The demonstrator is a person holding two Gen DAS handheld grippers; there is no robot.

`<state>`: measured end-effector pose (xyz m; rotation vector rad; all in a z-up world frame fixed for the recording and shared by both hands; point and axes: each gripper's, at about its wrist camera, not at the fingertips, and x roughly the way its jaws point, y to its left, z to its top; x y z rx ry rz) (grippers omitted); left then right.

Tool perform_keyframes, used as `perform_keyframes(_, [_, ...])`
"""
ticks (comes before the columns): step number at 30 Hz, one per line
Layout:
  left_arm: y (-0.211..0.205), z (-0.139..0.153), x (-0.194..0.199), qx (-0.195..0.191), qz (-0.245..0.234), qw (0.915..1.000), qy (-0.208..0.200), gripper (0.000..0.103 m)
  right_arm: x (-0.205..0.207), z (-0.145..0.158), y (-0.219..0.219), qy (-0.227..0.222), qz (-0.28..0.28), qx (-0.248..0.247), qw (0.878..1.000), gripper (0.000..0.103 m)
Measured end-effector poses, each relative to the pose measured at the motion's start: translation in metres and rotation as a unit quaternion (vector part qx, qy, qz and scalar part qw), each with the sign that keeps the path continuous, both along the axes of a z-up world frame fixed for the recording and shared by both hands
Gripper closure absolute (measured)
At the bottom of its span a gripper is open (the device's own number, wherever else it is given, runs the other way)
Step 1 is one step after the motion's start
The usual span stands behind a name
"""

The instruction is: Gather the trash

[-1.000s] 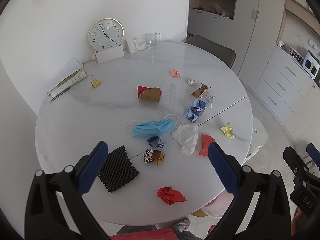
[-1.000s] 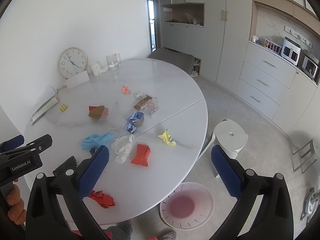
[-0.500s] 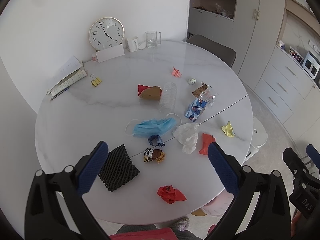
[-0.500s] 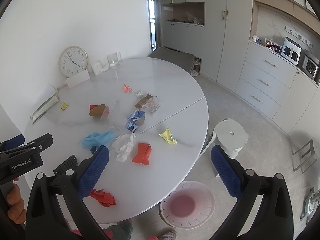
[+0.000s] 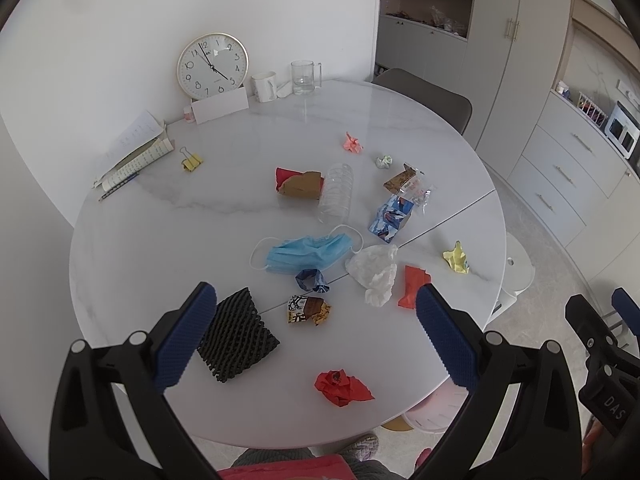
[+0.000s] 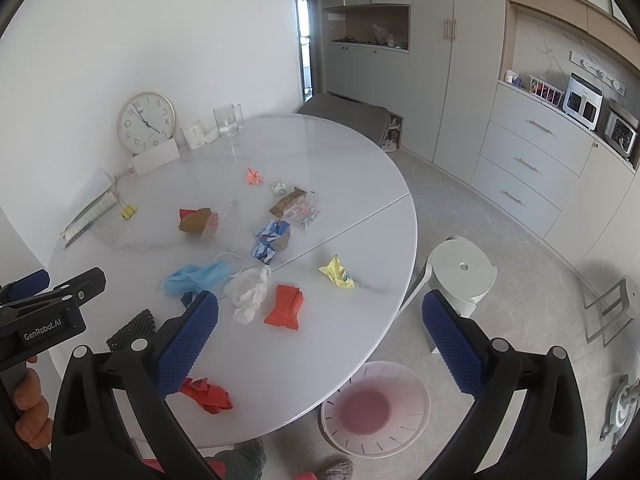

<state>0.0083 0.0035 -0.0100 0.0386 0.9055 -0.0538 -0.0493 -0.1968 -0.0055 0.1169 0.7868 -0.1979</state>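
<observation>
The jaws of the left gripper (image 5: 312, 320) and the right gripper (image 6: 320, 328) were held wide open, and nothing was held in them. All the trash, like the blue mask (image 5: 306, 254) and red paper (image 5: 342, 386), was left lying on the table (image 5: 160, 248). The pink bin (image 6: 374, 406) on the floor looked empty, so nothing seemed to be collected yet.

table (image 5: 160, 240): glossy marble-look | mug (image 5: 305, 77): clear glass | mask (image 5: 306, 254): soft cloth | netting (image 5: 236, 336): foam
</observation>
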Motion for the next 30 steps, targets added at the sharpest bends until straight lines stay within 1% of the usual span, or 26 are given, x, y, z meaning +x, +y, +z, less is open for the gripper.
perform_keyframes(15, [0.002,-0.004,0.001,-0.002,0.000,1.0000,0.005,0.008,0.000,-0.001,0.000,0.002,-0.001,0.000,1.000,0.002])
perform_keyframes(18, [0.007,-0.007,0.005,-0.001,-0.012,0.9999,0.003,0.008,0.000,-0.004,0.001,0.002,0.003,0.001,1.000,0.002])
perform_keyframes(21, [0.020,-0.017,0.012,-0.013,-0.044,0.9989,0.005,0.008,0.003,-0.015,0.005,0.008,0.021,0.008,1.000,0.002])
perform_keyframes(22, [0.027,-0.024,0.017,-0.020,-0.065,0.9975,0.017,0.008,0.005,-0.021,0.008,0.013,0.029,0.012,0.999,0.002])
perform_keyframes(24, [0.045,-0.041,0.026,-0.037,-0.090,0.9946,0.036,0.008,0.011,-0.035,0.014,0.028,0.041,0.018,0.999,0.002])
perform_keyframes(26, [0.061,-0.054,0.031,-0.024,-0.092,0.9951,0.027,0.008,0.016,-0.050,0.022,0.041,0.056,0.029,0.997,0.002])
perform_keyframes(27, [0.073,-0.064,0.034,-0.016,-0.102,0.9945,0.018,0.008,0.018,-0.056,0.025,0.046,0.062,0.037,0.996,0.002])
perform_keyframes(28, [0.080,-0.071,0.038,-0.010,-0.111,0.9935,0.021,0.008,0.020,-0.064,0.029,0.052,0.069,0.046,0.995,0.002])
perform_keyframes(30, [0.098,-0.089,0.048,-0.013,-0.134,0.9901,0.041,0.008,0.024,-0.079,0.037,0.062,0.079,0.068,0.993,0.002])
